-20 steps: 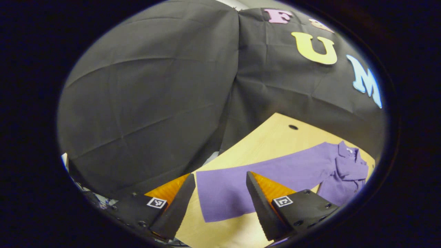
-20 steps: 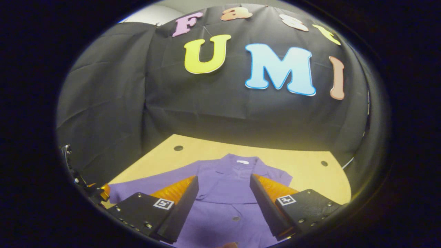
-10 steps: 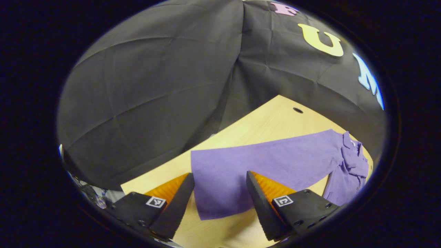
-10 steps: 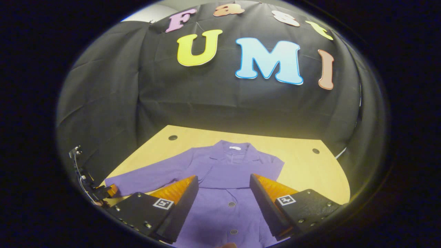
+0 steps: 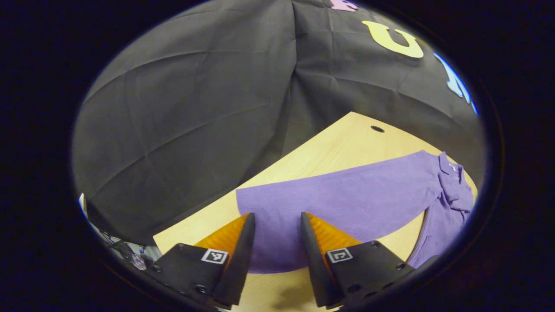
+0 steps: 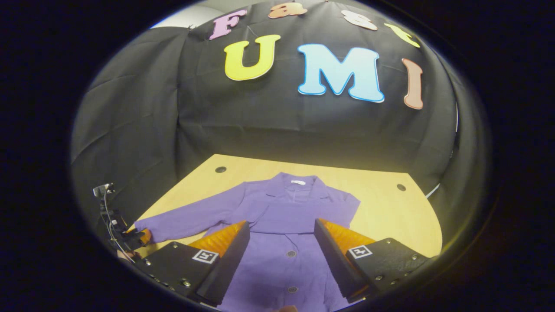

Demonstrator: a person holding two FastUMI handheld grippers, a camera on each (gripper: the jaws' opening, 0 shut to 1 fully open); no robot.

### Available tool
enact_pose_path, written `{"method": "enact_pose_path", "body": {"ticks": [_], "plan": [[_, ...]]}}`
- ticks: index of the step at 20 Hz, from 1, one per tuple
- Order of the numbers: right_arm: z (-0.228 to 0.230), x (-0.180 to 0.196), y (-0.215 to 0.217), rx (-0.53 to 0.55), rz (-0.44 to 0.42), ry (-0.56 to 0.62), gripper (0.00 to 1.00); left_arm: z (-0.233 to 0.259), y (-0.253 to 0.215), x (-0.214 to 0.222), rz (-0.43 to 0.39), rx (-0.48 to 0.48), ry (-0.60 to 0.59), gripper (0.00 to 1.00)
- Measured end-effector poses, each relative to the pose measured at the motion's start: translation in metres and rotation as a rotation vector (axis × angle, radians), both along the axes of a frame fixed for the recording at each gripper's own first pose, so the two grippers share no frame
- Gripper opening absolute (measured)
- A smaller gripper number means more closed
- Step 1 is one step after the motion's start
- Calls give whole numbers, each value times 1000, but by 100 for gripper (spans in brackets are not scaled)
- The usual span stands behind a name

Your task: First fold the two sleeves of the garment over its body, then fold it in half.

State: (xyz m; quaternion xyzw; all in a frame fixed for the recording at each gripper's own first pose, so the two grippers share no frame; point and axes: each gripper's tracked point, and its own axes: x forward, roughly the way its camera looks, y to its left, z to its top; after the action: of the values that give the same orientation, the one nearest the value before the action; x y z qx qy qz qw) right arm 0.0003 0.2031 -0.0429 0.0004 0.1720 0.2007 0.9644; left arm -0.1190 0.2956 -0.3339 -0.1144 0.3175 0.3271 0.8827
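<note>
A purple button-front garment (image 6: 286, 203) lies flat on the wooden table (image 6: 390, 208), collar toward the booth's wall. Its long sleeve (image 5: 347, 199) stretches out sideways, and the cuff end sits between the fingers of my left gripper (image 5: 276, 216), which is open with a narrowed gap. In the right gripper view that sleeve (image 6: 186, 221) runs left to the left gripper (image 6: 134, 237) at the table's edge. A band of purple cloth (image 6: 295, 219) lies across the chest, apparently the other sleeve folded over. My right gripper (image 6: 282, 227) hovers open over the buttoned front.
The table (image 5: 338, 143) has small round holes (image 6: 220, 169) (image 6: 401, 187) near its far corners. Black cloth walls close in behind and to the left. Cables and a small device (image 6: 104, 190) hang off the table's left edge. Bare wood lies right of the garment.
The left gripper's fingers have come closer together and moved onto the sleeve's cuff end. The right gripper has drawn back slightly, showing more of the garment's front.
</note>
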Motion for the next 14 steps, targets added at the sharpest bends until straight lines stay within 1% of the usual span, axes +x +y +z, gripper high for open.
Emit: {"method": "enact_pose_path", "body": {"ticks": [1,2,4,5,7,8,9,11,13,14], "plan": [[-3,0,-3,2,-1,10,93,-1,-5,4,-6,-3,-4,53],[-6,1,-6,5,-2,19,93,0,-8,8,-8,-4,-4,47],[-8,2,-14,15,-10,30,93,-3,-7,7,-17,17,24,29],[-8,4,-18,19,-17,30,93,-1,-9,10,-27,19,20,29],[-11,7,-30,26,-35,34,93,0,-10,14,-31,28,38,11],[-11,8,-37,31,-47,36,93,0,-10,13,-38,32,43,11],[-12,9,-42,38,-59,37,93,0,-12,14,-42,18,45,7],[-16,10,-55,50,-80,46,93,3,-18,18,-52,-24,33,7],[-21,11,-67,57,-100,57,93,11,-26,24,-52,-86,5,7],[-25,12,-73,59,-111,65,93,17,-29,27,-55,-97,-4,7]]}}
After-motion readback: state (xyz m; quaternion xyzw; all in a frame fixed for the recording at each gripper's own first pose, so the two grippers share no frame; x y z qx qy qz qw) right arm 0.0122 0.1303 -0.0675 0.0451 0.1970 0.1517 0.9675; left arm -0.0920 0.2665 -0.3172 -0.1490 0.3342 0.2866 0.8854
